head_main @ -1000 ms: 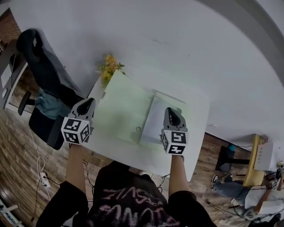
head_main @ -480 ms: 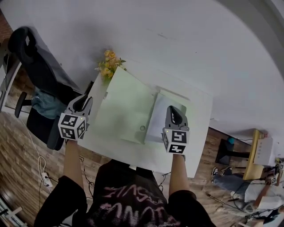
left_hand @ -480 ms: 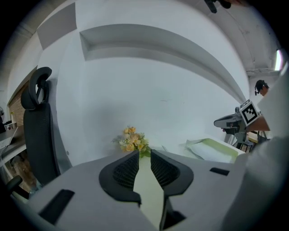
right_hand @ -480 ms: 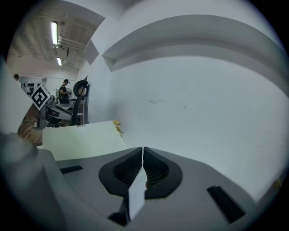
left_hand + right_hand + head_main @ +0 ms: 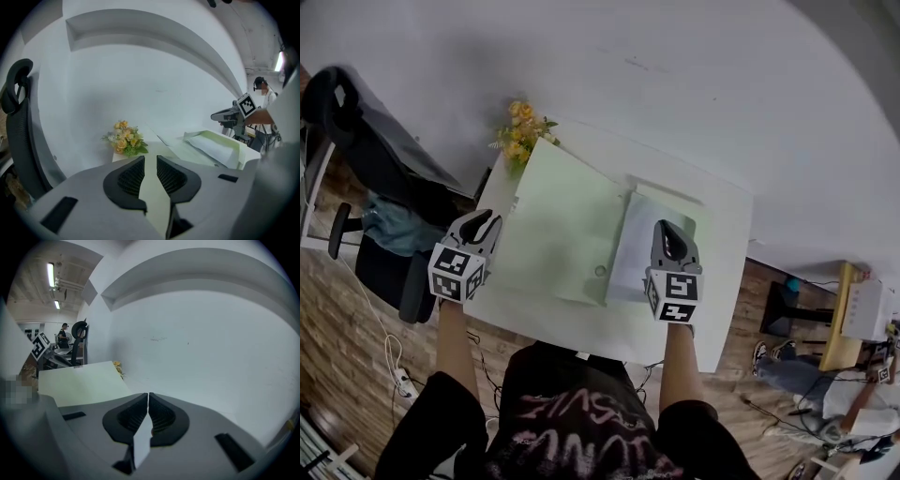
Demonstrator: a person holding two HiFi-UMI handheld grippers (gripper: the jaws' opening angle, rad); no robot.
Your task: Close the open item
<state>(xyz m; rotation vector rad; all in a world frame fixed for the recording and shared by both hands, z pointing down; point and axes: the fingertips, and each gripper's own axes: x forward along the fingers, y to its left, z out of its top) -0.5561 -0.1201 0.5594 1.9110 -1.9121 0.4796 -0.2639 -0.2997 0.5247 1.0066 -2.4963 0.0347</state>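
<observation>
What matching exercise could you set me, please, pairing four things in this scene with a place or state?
Things:
1. flowers
2. office chair
3. left gripper
4. right gripper

Places or states:
a. jaws shut on a white sheet
b. at the far left corner of the table
c. jaws apart
d. black, standing left of the table

Pairs: 1-b, 2-d, 3-c, 4-a

Black shirt (image 5: 572, 412), pink lettering, 2 marker cubes (image 5: 457, 274)
</observation>
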